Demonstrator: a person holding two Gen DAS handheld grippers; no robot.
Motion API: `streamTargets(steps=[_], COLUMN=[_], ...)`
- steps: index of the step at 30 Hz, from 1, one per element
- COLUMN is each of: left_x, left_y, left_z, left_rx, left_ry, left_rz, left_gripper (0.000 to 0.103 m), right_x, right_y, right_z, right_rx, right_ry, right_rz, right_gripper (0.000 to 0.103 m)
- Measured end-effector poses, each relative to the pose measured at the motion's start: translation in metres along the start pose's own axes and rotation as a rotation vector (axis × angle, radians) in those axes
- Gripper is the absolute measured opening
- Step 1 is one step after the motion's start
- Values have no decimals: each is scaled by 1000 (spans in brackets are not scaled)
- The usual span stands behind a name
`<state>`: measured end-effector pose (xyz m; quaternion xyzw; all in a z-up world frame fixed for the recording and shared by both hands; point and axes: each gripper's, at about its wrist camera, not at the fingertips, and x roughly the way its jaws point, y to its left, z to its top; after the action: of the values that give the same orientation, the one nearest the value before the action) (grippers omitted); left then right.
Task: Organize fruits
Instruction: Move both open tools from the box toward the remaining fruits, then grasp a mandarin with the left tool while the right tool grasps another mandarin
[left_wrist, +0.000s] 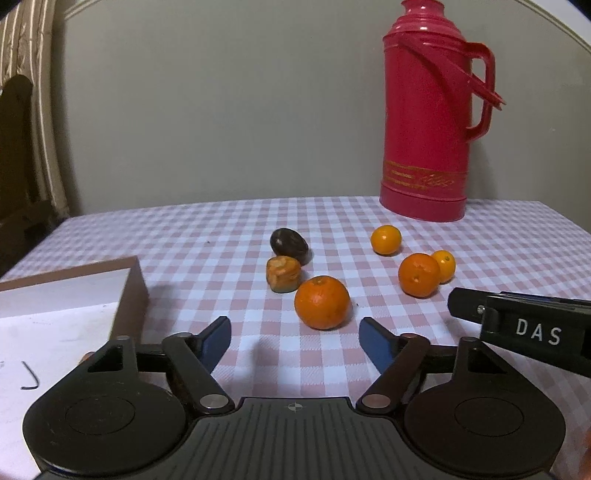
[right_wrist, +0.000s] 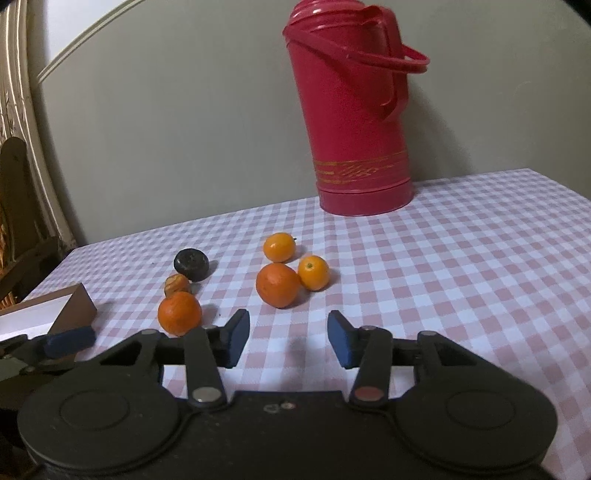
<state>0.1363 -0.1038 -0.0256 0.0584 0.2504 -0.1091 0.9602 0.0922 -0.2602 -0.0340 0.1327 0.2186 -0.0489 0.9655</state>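
Both hand-held grippers, left (left_wrist: 294, 338) and right (right_wrist: 289, 338), hover spread above the fruit-strewn tablecloth (right_wrist: 461, 266).

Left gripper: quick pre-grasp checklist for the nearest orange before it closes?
1. Jaws of the left gripper open and empty: ok.
2. Nearest orange in line with the gap, just ahead of the fingertips: ok.
3. Orange between the jaws: not ok, they stop short of it.
4. Room around the orange: ok on the right; the yellow-brown fruit sits close at its upper left, touching or not cannot tell.
5. Right gripper out of the path: ok, open, empty and off to the right.
6. Box on the left ready to take fruit: cannot tell, its inside is only partly in view.
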Motion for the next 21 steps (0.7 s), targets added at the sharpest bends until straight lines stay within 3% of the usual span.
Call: streamTargets(steps=[20, 21], left_x=[39, 40], left_y=[3, 3], left_z=[16, 16], left_rx=[-55, -56], left_ry=[29, 31], left_rz=[-40, -45], left_gripper=[74, 68], right_x=[55, 56], right_y=[1, 1], right_z=[20, 21], right_rx=[34, 38], right_ry=[44, 45], right_rz=[26, 26], right_gripper=[38, 38])
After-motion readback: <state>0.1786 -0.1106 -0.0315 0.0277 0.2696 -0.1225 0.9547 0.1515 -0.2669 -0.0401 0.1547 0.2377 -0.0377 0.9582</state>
